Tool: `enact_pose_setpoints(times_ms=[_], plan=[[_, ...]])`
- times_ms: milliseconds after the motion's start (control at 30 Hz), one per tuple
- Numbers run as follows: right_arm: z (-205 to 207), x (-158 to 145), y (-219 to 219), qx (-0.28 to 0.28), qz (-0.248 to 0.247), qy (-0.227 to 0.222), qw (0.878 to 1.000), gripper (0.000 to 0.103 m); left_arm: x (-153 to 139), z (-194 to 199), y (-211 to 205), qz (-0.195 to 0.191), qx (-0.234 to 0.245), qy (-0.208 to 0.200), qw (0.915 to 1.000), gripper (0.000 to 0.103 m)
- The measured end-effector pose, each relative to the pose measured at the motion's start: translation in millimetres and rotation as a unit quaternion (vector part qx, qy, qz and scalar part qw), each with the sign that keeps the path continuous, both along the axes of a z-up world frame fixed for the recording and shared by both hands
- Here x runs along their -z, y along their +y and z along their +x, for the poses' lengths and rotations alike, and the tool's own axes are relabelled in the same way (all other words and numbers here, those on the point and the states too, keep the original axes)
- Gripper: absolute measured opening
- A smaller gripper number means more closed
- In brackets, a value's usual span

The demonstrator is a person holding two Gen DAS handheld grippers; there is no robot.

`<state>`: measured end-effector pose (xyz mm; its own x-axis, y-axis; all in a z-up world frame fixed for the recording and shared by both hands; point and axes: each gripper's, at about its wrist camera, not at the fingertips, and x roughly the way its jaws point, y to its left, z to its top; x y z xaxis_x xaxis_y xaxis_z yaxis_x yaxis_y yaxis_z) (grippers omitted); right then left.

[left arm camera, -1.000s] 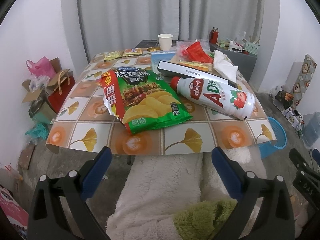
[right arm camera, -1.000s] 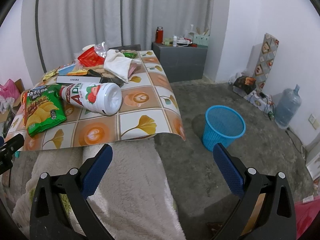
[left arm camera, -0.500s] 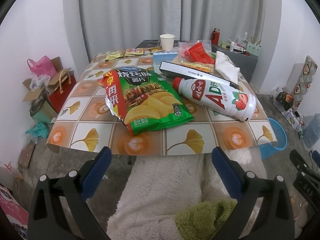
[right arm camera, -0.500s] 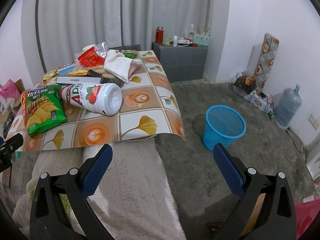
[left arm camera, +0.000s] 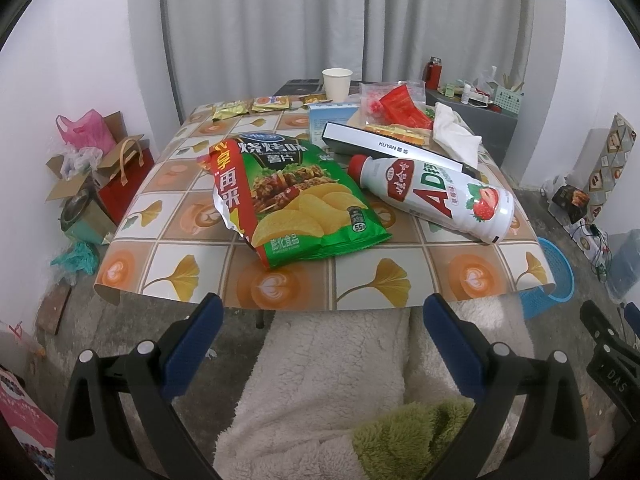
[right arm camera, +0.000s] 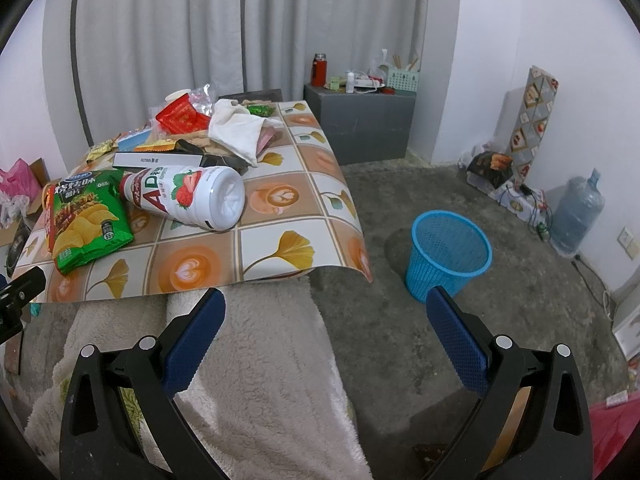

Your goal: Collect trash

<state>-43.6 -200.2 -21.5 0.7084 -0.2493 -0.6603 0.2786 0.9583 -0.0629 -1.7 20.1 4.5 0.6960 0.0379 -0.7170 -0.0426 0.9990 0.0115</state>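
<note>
Both claws gaping, empty — left claw [left arm camera: 318, 316], right claw [right arm camera: 326, 312] short of the desk [left arm camera: 432, 276]. Chips bag [left arm camera: 296, 196] and bottle [left arm camera: 436, 196] lie near its front edge. Pinch the bag's crinkled edge, not the flat face; bin [right arm camera: 448, 256] sits on the floor, right.

You're in a lived-in room of a home: grey curtains [right arm camera: 248, 28] behind a snack-strewn table [left arm camera: 372, 284], bare concrete floor [right arm camera: 500, 320], blue bin [right arm camera: 448, 254], water jug [right arm camera: 578, 214] by the wall, gift bags [left arm camera: 120, 168] and boxes piled in the corner
</note>
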Motion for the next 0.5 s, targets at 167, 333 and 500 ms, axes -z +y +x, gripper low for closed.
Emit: enact_pose_setpoints(times_ms=[167, 333, 500], plan=[[0.3, -1.2, 0.1, 0.000, 0.000, 0.000, 1.000, 0.096, -0.3, -0.3, 3.3, -0.001, -0.001, 0.000, 1.0000, 0.098], [-0.1, -1.6, 0.5, 0.000, 0.001, 0.000, 1.000, 0.096, 0.0, -0.4, 3.1, -0.001, 0.000, 0.000, 1.0000, 0.098], [-1.3, -1.9, 0.3, 0.000, 0.001, 0.000, 1.000, 0.096, -0.2, -0.5, 3.8, -0.001, 0.000, -0.001, 1.0000, 0.098]])
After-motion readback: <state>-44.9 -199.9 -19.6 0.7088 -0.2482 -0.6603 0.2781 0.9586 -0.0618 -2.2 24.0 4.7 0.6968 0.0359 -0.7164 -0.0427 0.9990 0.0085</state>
